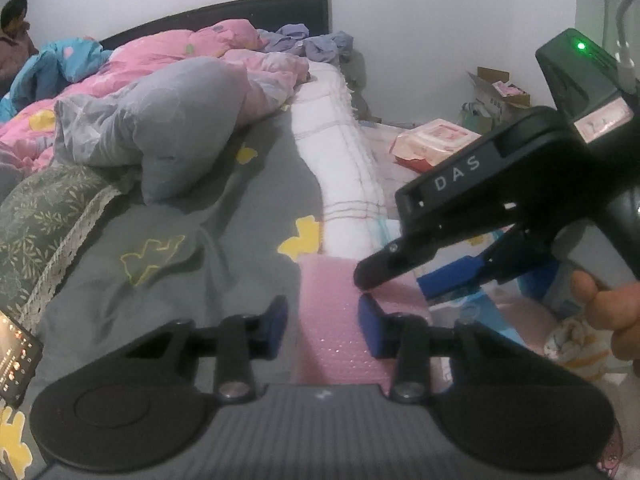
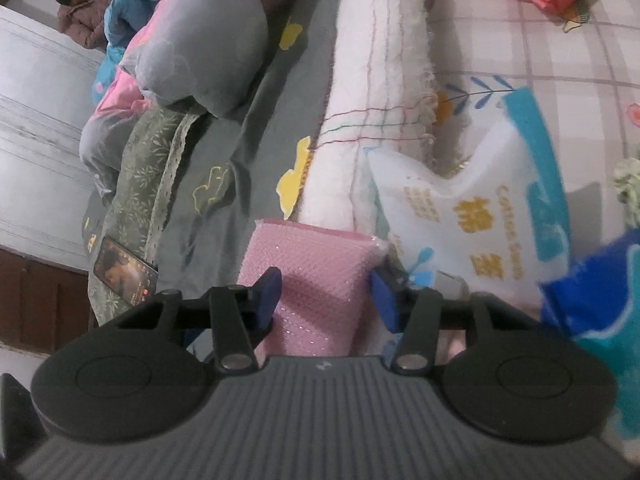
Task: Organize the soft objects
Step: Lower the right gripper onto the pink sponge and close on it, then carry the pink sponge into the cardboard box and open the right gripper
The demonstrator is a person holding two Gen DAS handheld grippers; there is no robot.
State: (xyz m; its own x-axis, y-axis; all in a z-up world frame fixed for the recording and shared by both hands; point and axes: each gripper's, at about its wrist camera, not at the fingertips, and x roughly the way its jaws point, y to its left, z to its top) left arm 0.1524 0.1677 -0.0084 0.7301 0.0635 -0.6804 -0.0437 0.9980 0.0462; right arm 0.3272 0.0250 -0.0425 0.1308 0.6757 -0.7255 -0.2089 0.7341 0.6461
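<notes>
Grey bedsheet (image 1: 168,280), pink sponge (image 1: 332,320), phone (image 2: 126,276) right view

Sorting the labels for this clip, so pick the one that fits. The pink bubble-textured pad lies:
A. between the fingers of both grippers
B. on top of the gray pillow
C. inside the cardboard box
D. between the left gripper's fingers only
A: the pink bubble-textured pad sits between the left gripper's blue fingers, and between the right gripper's in its own view.
</notes>
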